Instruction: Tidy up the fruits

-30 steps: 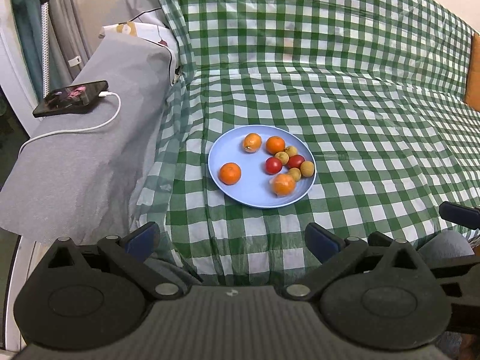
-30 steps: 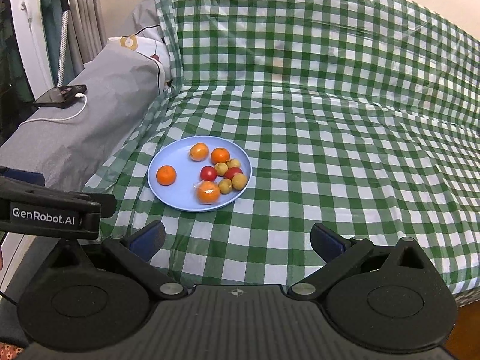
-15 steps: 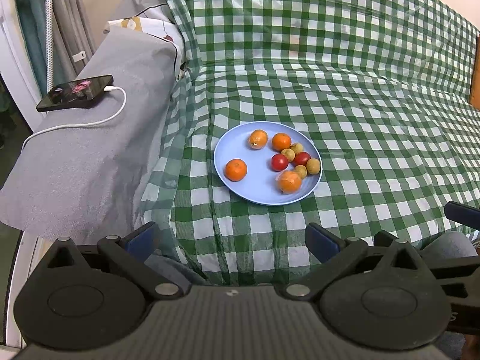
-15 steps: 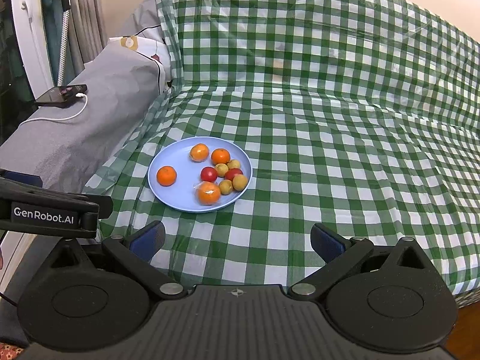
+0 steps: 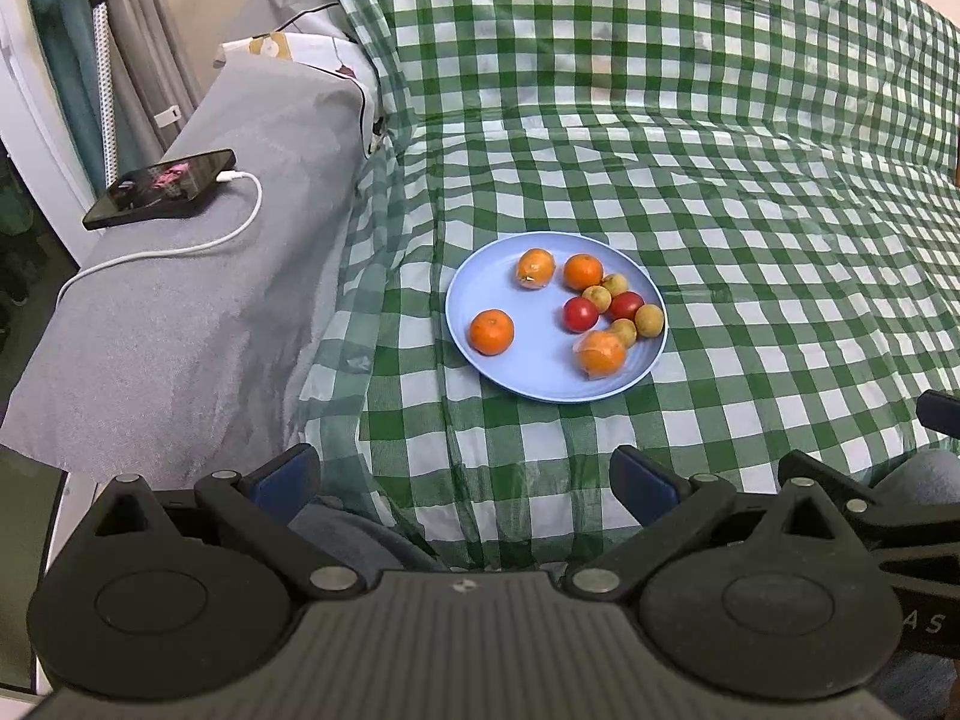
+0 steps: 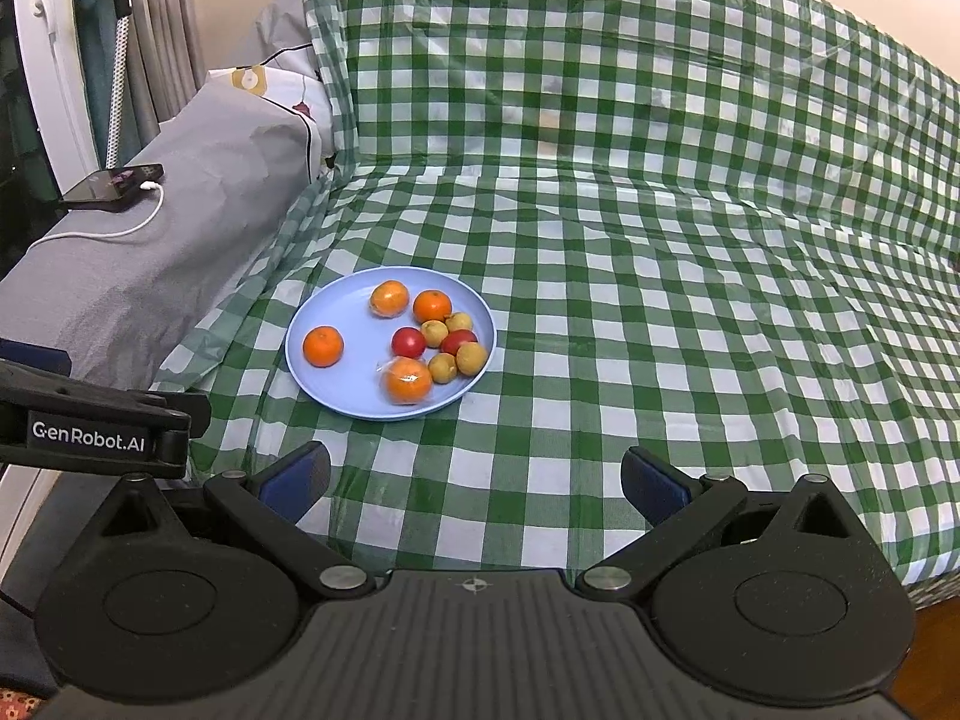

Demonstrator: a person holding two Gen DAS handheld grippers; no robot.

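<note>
left tool (image 5: 462, 477): fingers spread, nothing between them, hanging short of the cloth edge.
right tool (image 6: 477, 483): same, spread and empty, aimed at the plate.
plate (image 6: 336, 324): blue, on checked cloth (image 6: 660, 300), near its left edge, within reach of both tools.
fruit: all on the plate; one orange (image 6: 323, 346) apart at left, others bunched at right, kinds mixed, so sorting is undecided.
phone (image 5: 159, 187): far left, charging on the grey cover.
</note>
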